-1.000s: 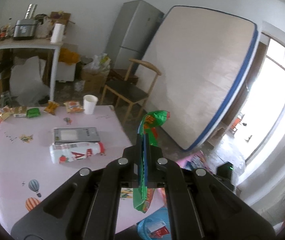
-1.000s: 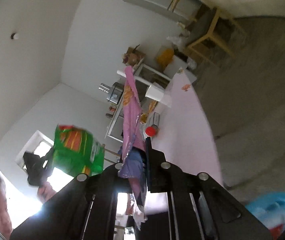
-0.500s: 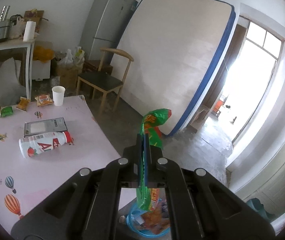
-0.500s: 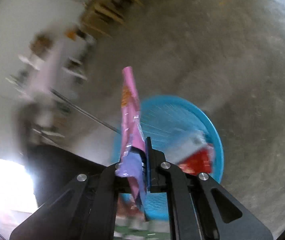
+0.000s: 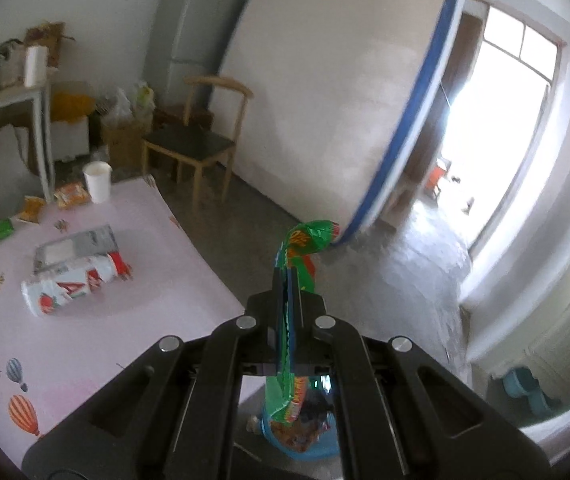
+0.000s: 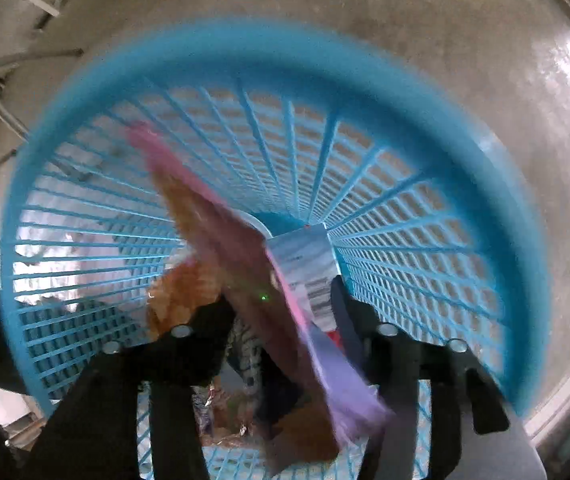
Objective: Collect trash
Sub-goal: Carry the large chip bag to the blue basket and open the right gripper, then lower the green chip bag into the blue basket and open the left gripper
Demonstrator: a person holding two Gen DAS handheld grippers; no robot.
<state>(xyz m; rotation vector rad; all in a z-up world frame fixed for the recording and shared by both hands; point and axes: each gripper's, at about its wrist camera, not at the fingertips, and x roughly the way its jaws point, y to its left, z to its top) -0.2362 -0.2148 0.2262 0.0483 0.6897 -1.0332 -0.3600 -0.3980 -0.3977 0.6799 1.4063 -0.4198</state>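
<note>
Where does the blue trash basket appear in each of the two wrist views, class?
Left wrist view: the blue trash basket peeks out at the bottom centre, below the green wrapper.
Right wrist view: its mesh wall fills most of the picture.
Shared landmark: the grey concrete floor.

Left tongs [image 5: 289, 280] clamped flat on a green snack wrapper [image 5: 299, 256], upright, top edge curled right. Below them a blue basket [image 5: 313, 450] on the floor, trash inside. Pink bench [image 5: 97, 320] to the left carries a toppled bottle [image 5: 73, 286], a paper cup [image 5: 97, 182] and small packets [image 5: 69, 195].
</note>
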